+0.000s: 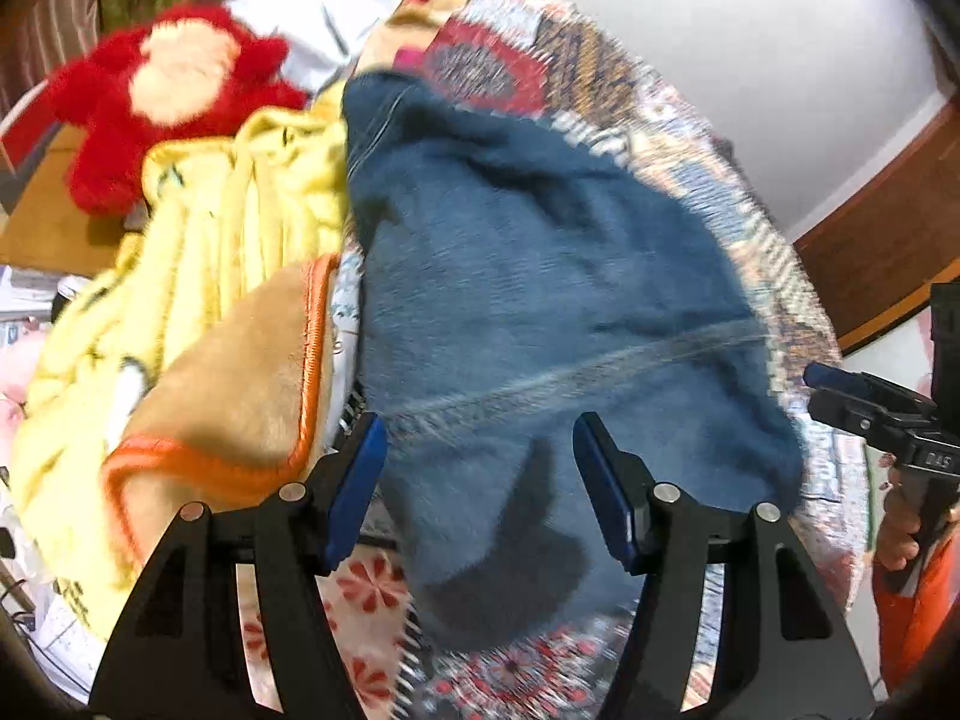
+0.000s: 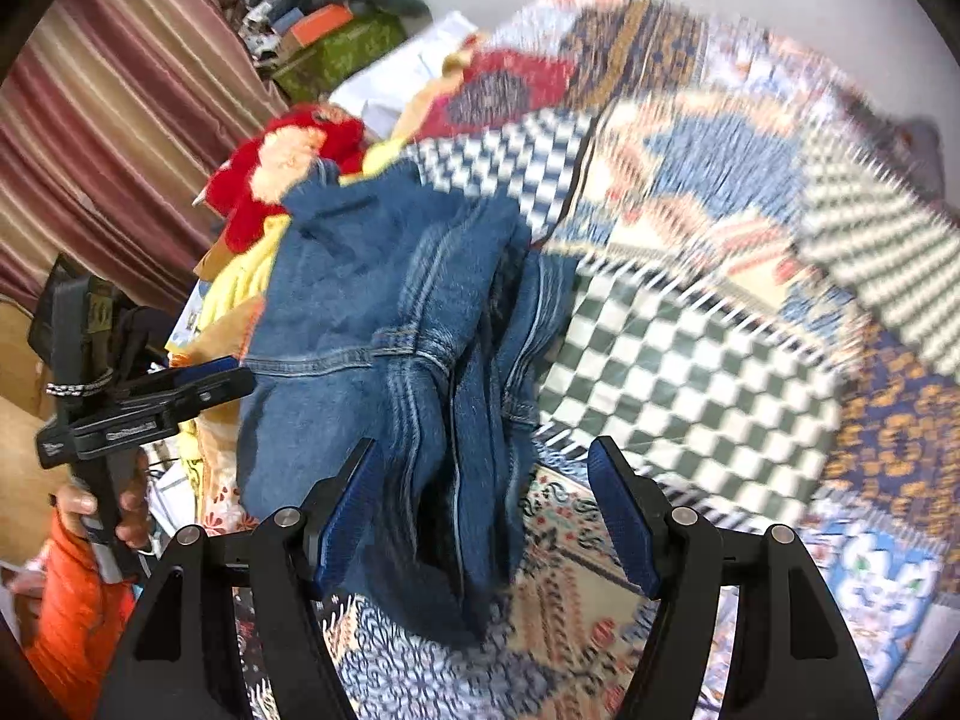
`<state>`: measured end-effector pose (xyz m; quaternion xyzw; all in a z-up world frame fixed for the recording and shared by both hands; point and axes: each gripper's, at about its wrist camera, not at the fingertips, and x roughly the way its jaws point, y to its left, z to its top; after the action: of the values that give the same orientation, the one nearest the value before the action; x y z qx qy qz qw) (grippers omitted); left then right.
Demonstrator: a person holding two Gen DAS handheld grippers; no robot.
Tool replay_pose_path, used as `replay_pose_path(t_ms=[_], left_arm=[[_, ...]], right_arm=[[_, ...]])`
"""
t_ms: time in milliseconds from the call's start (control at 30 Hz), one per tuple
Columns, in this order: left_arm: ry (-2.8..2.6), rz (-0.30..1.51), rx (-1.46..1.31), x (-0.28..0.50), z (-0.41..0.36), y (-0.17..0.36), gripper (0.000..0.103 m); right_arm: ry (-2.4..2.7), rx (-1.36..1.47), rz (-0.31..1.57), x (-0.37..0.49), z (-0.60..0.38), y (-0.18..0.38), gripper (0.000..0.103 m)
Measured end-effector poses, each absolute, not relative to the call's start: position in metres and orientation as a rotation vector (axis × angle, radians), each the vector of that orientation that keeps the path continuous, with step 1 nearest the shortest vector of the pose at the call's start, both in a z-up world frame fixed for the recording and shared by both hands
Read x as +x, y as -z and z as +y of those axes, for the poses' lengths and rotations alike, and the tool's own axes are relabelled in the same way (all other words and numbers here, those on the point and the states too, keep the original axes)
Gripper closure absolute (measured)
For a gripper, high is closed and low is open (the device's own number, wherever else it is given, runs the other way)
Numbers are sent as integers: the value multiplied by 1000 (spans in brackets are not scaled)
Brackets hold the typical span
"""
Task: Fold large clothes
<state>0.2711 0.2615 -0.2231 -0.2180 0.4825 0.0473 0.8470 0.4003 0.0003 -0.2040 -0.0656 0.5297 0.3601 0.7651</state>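
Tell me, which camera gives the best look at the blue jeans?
The right wrist view: the jeans show their seams, stitching and bunched folds on the patterned quilt. The left wrist view shows the jeans closer but blurred, mostly one flat blue surface with a single seam.

Jeans (image 2: 384,360) bunched on the patchwork quilt (image 2: 690,372), toward its left edge. Left of the jeans, touching — a heap of blankets (image 1: 198,276); farther back on that heap, a plush toy (image 1: 162,96). Beyond the toy, at the far left, stacked boxes (image 2: 336,48) against a curtain (image 2: 120,120). Right of the jeans — bare quilt.
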Motion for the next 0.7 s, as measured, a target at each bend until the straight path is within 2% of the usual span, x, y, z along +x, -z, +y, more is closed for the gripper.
replay_pose_path(t_ms=[200, 433, 533, 700], left_arm=[[-105, 820, -357, 234, 229, 140, 39], [-111, 512, -184, 157, 168, 37, 39], [-128, 391, -119, 123, 142, 9, 39], [-162, 260, -90, 78, 114, -9, 39]], right_arm=[[-783, -116, 948, 358, -21, 134, 35], [-804, -68, 604, 278, -44, 38, 35], [-818, -33, 483, 240, -60, 5, 35], [-818, 3, 315, 183, -80, -25, 35]])
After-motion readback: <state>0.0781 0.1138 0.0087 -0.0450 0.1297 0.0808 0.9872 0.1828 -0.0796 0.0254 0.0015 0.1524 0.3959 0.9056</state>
